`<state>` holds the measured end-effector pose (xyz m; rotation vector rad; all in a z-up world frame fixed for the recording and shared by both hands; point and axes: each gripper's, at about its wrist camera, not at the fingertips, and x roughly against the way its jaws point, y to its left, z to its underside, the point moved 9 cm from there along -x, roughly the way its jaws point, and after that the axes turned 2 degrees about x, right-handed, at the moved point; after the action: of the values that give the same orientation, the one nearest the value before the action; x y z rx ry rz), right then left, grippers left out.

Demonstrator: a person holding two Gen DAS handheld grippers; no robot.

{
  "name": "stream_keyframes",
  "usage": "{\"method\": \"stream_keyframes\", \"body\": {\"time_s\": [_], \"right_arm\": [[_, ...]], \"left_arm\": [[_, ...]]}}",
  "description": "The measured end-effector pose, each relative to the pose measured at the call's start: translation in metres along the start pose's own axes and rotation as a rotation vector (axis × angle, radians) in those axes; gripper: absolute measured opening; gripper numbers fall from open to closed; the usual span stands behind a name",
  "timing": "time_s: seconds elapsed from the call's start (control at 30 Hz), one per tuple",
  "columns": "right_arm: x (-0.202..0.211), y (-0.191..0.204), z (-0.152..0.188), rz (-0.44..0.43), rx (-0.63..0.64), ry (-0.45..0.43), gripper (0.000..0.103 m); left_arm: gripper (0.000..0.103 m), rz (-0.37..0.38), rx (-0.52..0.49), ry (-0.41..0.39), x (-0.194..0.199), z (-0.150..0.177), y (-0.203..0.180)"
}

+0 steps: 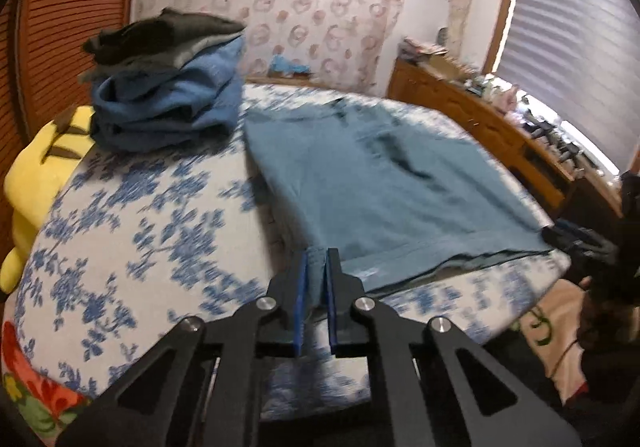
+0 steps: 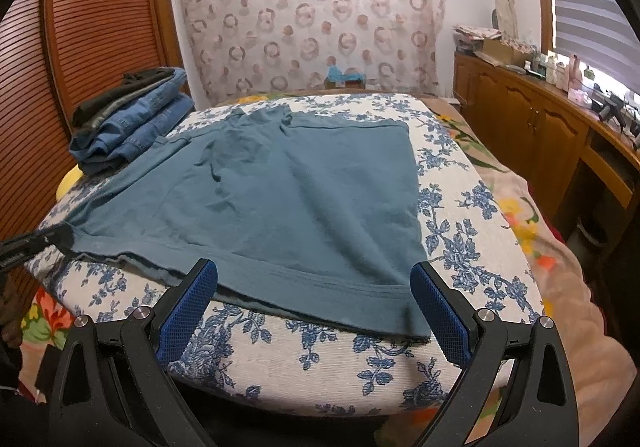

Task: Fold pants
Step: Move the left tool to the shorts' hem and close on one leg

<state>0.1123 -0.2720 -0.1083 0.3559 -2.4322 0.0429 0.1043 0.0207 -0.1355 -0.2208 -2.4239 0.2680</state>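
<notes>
1. Teal pants [image 2: 280, 195] lie spread flat on the blue-floral cushion [image 2: 460, 231], near hem toward both cameras; a stack of folded clothes [image 2: 132, 123] sits at the far left corner.
2. Handling, judged: thin soft knit, light, limp. It will sag and drag. Best taken at the stitched hem corners.
3. Left gripper [image 1: 318, 267]: fingers nearly together, pinching the hem's left corner, held low and level.
4. Right gripper [image 2: 314, 287]: fingers wide apart, straddling the hem's right end, nothing held, poised just above the cushion edge.
</notes>
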Motion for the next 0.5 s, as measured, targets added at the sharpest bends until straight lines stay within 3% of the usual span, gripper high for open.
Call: {"method": "stream_keyframes", "body": {"time_s": [0.5], "right_arm": [[0.006,-0.013,-0.001,0.016,-0.013,-0.009,0.099]], "left_arm": [[0.004,0.149,-0.141,-0.029,-0.007,-0.053,-0.087]]}}
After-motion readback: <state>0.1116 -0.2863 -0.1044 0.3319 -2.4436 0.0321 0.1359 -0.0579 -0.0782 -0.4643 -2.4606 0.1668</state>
